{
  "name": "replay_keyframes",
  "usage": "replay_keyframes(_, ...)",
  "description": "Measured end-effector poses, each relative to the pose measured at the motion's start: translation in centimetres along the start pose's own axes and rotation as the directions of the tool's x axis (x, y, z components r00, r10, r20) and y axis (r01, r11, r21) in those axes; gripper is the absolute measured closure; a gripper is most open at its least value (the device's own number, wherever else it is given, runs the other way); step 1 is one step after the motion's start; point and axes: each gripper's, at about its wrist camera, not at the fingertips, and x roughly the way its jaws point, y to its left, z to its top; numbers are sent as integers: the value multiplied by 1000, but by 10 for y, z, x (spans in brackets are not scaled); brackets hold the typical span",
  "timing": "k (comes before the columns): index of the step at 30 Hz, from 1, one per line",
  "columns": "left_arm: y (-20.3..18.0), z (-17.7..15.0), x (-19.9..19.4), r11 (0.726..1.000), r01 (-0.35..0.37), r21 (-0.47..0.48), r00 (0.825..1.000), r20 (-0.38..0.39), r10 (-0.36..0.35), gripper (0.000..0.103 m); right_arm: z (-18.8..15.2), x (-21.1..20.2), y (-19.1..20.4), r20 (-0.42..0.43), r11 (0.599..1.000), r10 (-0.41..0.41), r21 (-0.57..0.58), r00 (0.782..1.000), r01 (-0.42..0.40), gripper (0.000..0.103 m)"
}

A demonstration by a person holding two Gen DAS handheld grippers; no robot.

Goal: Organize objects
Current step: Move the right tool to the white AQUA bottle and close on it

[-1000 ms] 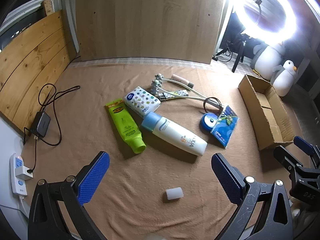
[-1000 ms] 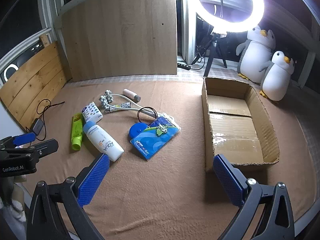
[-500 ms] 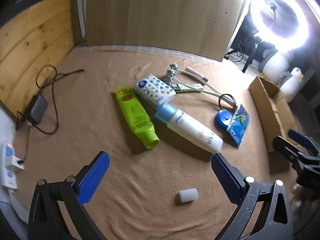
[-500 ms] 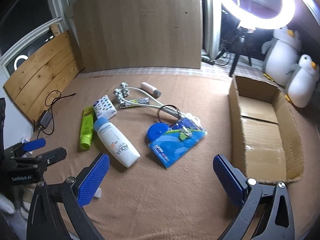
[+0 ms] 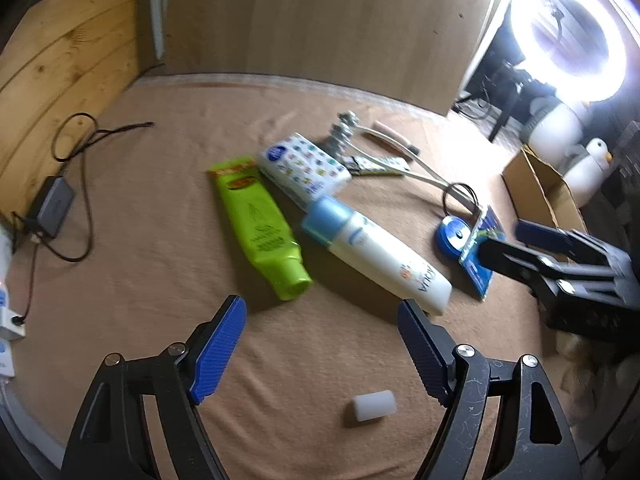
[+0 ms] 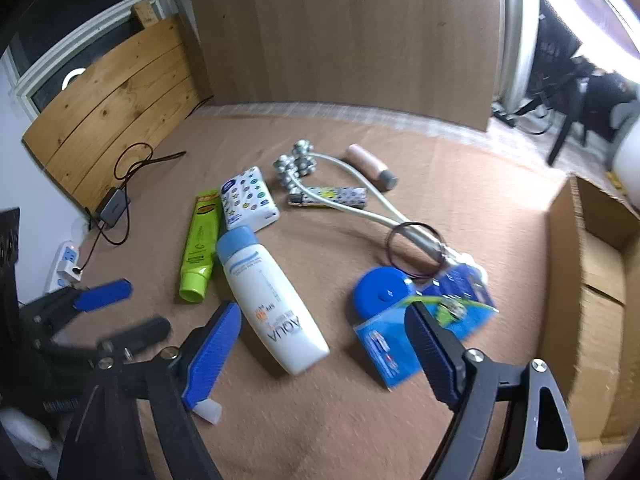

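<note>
On the tan cloth lie a green tube (image 5: 260,224), a white bottle with a blue cap (image 5: 376,256), a dotted tissue pack (image 5: 304,168), a blue disc (image 5: 456,236) and a blue card packet (image 5: 482,264). My left gripper (image 5: 320,312) hovers over bare cloth just short of the tube and bottle. Its jaws are closing and hold nothing. A small white cylinder (image 5: 374,402) lies on the cloth below, between its arms. My right gripper (image 6: 322,312) is above the base of the white bottle (image 6: 268,292). Its jaws are closing too, and the pads are clear of the bottle.
An open cardboard box (image 6: 592,300) stands at the right. A metal massage roller (image 6: 296,164), a pink tube (image 6: 372,168) and a hair band (image 6: 416,248) lie behind the group. At the left are a charger with cables (image 5: 52,204) and a power strip (image 6: 68,264).
Both pairs of jaws have narrowed. Both grippers have sunk closer to the cloth. The right one has swung left from the box toward the white bottle.
</note>
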Motion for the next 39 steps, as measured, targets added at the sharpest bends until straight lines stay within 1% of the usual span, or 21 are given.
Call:
replay_keyframes(2, -4, 0, 7, 1000, 20, 5, 1000, -7, -20, 22, 4, 10, -1, -32, 999, 38, 7, 999, -38, 32)
replay_keyframes(3, -5, 0, 10, 1000, 26, 3, 1000, -11, -26, 22, 6, 15, -1, -49, 998, 55, 9, 997, -54, 34)
replay_keyframes(5, -5, 2, 17, 999, 45, -10, 999, -20, -45, 23, 9, 26, -1, -80, 997, 71, -1, 994, -72, 43)
replay_keyframes(7, -6, 3, 24, 998, 59, -24, 998, -32, -60, 28, 13, 35, 2, -101, 996, 83, -17, 991, -85, 46)
replay_keyframes(11, -8, 6, 37, 996, 84, -31, 995, -44, -85, 29, 20, 54, 4, -151, 991, 126, -29, 981, -131, 46)
replay_keyframes(13, -9, 7, 42, 995, 94, -35, 994, -49, -95, 32, 23, 65, 4, -182, 986, 158, -14, 970, -164, 47)
replay_keyframes(16, -7, 10, 47, 992, 116, -48, 991, -55, -119, 32, 27, 79, 2, -214, 977, 213, 21, 953, -214, 47)
replay_keyframes(19, -7, 12, 52, 986, 153, -59, 986, -61, -157, 33, 30, 90, 2, -239, 969, 248, 46, 939, -245, 52)
replay_keyframes(23, -9, 13, 54, 987, 158, -41, 986, -56, -160, 38, 30, 98, 5, -263, 956, 294, 65, 919, -287, 61)
replay_keyframes(27, -10, 13, 58, 984, 174, -34, 982, -64, -176, 42, 29, 98, 12, -282, 953, 302, 67, 910, -296, 63)
replay_keyframes(31, -12, 13, 61, 979, 200, -22, 977, -72, -202, 45, 24, 96, 12, -299, 942, 336, 98, 893, -322, 68)
replay_keyframes(36, -17, 12, 66, 973, 233, -6, 968, -93, -232, 49, 16, 94, 12, -301, 933, 360, 128, 883, -336, 70)
replay_keyframes(39, -16, 11, 70, 973, 229, -6, 968, -100, -228, 50, 12, 91, 14, -296, 938, 346, 116, 890, -326, 70)
